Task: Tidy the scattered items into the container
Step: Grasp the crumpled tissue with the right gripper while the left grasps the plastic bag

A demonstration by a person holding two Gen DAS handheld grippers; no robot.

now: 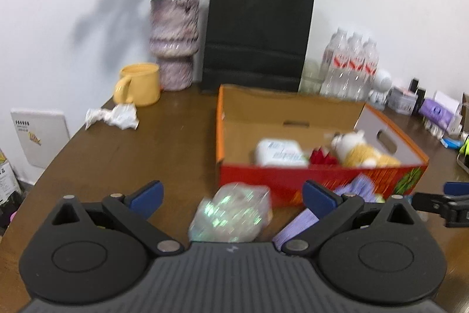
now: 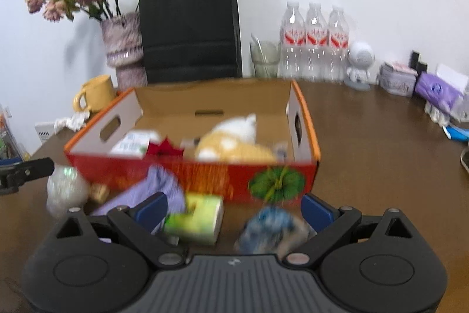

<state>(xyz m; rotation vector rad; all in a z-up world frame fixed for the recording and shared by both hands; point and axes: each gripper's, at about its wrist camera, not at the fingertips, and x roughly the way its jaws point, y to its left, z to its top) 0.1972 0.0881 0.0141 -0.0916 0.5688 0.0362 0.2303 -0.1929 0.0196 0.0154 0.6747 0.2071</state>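
Observation:
An open red-and-orange cardboard box (image 1: 293,181) (image 2: 205,175) stands on the brown table; inside lie a white pack (image 1: 278,153), a red item (image 1: 322,157) and a yellow-white plush toy (image 1: 360,151) (image 2: 234,143). My left gripper (image 1: 233,197) is open, with a shiny clear crinkled bag (image 1: 231,213) between its fingers. A purple cloth (image 1: 351,192) (image 2: 152,189) lies in front of the box. My right gripper (image 2: 234,209) is open around a green-yellow pack (image 2: 196,219) and a blue-white crumpled item (image 2: 272,228). The shiny bag also shows in the right wrist view (image 2: 67,189).
A yellow mug (image 1: 140,84), crumpled white paper (image 1: 114,115), a vase of dried roses (image 1: 174,43), a black paper bag (image 1: 255,34) and water bottles (image 1: 350,66) stand behind the box. Small boxes and a white figurine (image 2: 360,63) line the back right.

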